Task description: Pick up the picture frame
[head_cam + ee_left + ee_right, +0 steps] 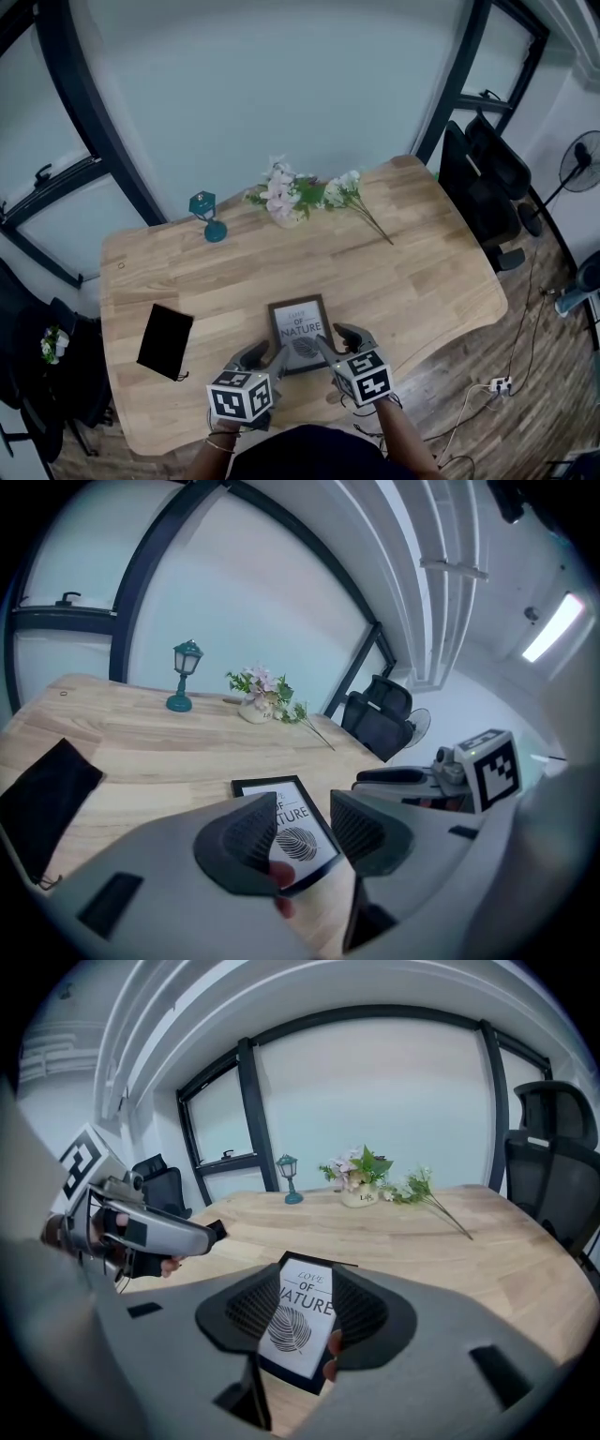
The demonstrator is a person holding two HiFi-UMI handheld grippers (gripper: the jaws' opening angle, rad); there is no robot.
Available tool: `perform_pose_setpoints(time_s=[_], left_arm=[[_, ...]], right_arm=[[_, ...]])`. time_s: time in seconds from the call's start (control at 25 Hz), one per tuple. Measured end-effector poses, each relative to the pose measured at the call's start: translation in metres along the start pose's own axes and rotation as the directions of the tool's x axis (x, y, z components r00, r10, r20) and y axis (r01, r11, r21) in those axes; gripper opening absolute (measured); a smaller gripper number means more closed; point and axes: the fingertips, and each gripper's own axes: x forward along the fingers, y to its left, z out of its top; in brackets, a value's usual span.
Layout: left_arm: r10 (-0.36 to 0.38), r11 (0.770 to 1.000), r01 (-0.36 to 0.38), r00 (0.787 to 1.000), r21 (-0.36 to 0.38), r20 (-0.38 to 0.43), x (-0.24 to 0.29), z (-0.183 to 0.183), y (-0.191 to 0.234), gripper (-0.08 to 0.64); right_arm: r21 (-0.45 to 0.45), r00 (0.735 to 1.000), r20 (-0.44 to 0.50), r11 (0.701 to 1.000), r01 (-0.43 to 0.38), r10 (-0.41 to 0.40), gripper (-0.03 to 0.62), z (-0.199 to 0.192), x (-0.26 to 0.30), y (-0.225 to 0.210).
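Frame (298, 328) lies on the table (403, 281), at the near edge, about mid-width, print side up. Text on it partly readable: "OF NATURE" above a leaf drawing.

Left gripper (305, 829): jaws apart. The frame's near part shows in the gap between them. The left pad overlaps the frame's edge in this view, but contact is not certain.

Right gripper (305, 1312): jaws apart, pointed at the frame from the near side. The frame fills most of the gap between the pads. The pads look close to its long edges; whether they touch it is hard to tell from here.

In the head view both grippers sit side by side at the frame's near end, left one at its near-left corner, right one at its near-right corner. Each marker cube faces up toward the camera.

Other things on the table:
- black pouch (165, 340) flat at left, well apart from the frame
- teal lantern (206, 216) upright at the far left
- flowers (298, 195) at the far edge, just right of the lantern, with stems trailing right

Off the table: black chairs (487, 178) to the far right, fan (577, 164) beyond them.
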Motion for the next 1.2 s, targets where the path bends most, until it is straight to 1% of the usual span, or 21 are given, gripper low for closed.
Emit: perform_pose_setpoints(time_s=[0.24, 0.52, 1.2], left_arm=[[0.0, 1.0, -0.001, 0.999, -0.013, -0.036, 0.014, -0.006, 0.012, 0.172], [-0.006, 0.999, 0.002, 0.996, -0.039, -0.086, 0.031, -0.019, 0.022, 0.172], [0.034, 0.991, -0.056, 0.985, -0.124, -0.17, 0.061, -0.048, 0.051, 0.172]], right_arm=[[0.02, 0.999, -0.045, 1.0, 0.005, -0.004, 0.149, -0.015, 0.017, -0.006], [0.068, 0.995, -0.098, 0.997, 0.023, -0.016, 0.149, -0.029, 0.037, -0.017], [0.111, 0.972, -0.234, 0.993, 0.04, -0.013, 0.149, -0.07, 0.067, -0.032]])
